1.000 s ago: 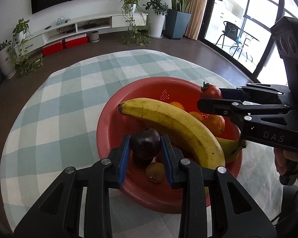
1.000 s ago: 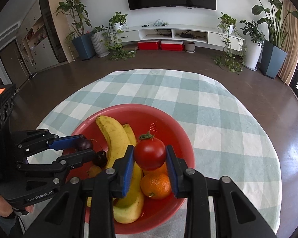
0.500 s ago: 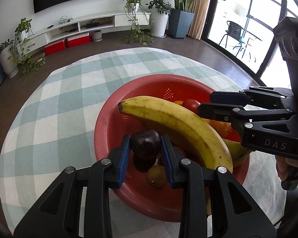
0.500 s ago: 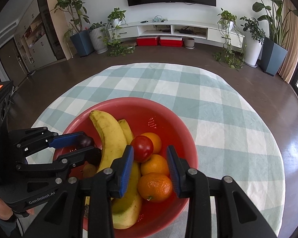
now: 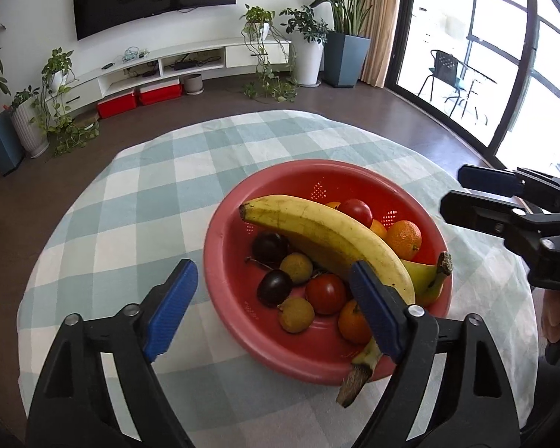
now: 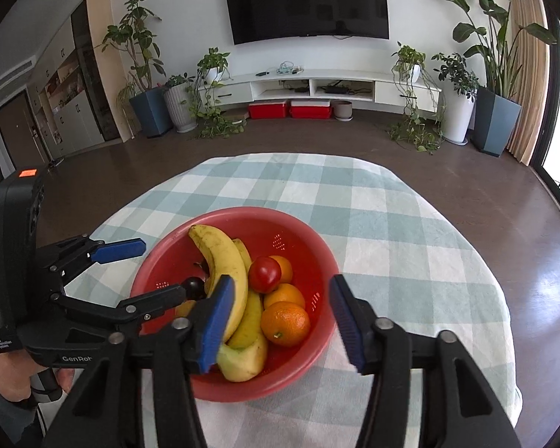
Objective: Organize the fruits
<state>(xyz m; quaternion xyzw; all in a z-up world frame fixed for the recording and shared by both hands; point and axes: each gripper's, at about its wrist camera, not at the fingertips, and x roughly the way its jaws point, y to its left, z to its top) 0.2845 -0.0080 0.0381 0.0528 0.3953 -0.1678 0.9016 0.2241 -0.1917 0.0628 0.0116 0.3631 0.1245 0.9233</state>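
Note:
A red bowl [image 5: 220, 261] [image 6: 328, 261] on the checked cloth holds a long banana [image 5: 324, 235] [image 6: 224, 265], two dark plums [image 5: 269, 247] [image 5: 275, 286], two tomatoes [image 5: 356, 211] [image 5: 325, 293], oranges [image 5: 403, 239] [image 6: 285, 323] and small brownish fruits [image 5: 296, 268]. My left gripper [image 5: 271, 272] [image 6: 160, 267] hovers over the bowl's near left side, its jaws opening and gripping nothing. My right gripper [image 6: 280, 283] [image 5: 455, 190] hangs above the bowl's right side, jaws also opening, with no fruit held; a tomato [image 6: 264, 274] lies below it.
The bowl sits on a round table with a blue-and-white checked cloth [image 5: 149, 205] [image 6: 410, 224], whose edge drops to a dark floor all around. A hand [image 5: 556, 310] holds the right gripper's handle. Potted plants and a TV shelf stand far behind.
Both grippers went from shut to open. The left one let go of a dark plum, which now lies in the bowl. The right one released the tomato into the bowl and drew back upward.

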